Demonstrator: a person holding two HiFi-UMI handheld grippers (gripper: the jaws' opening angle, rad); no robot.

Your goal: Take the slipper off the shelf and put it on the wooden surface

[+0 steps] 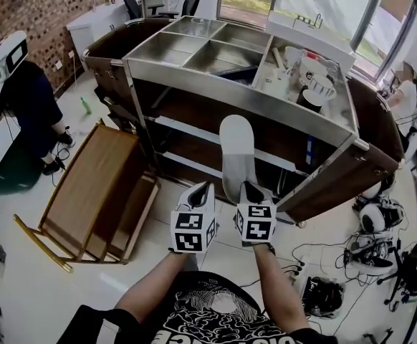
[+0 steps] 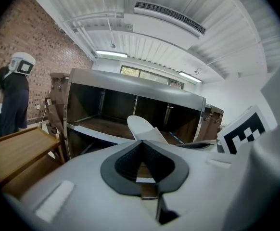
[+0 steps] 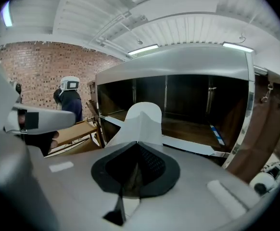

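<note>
A white slipper (image 1: 236, 147) sticks out from my right gripper (image 1: 250, 190), which is shut on its near end. It is lifted in front of the open shelf (image 1: 194, 124) of the big cabinet. In the right gripper view the slipper (image 3: 142, 121) rises straight ahead of the jaws (image 3: 139, 146), toe towards the dark shelf. My left gripper (image 1: 203, 190) hangs just to its left, shut with nothing in it. From the left gripper (image 2: 142, 146) the slipper (image 2: 141, 127) shows slightly right of centre. The wooden surface (image 1: 87, 185) lies low on the floor to the left.
The cabinet's metal top (image 1: 194, 49) carries cups and dishes (image 1: 312, 84) at the right. A person in a white helmet (image 1: 8, 63) stands at the far left. Cables and gear (image 1: 366, 253) litter the floor at the right. A green bottle (image 1: 86, 106) lies on the floor.
</note>
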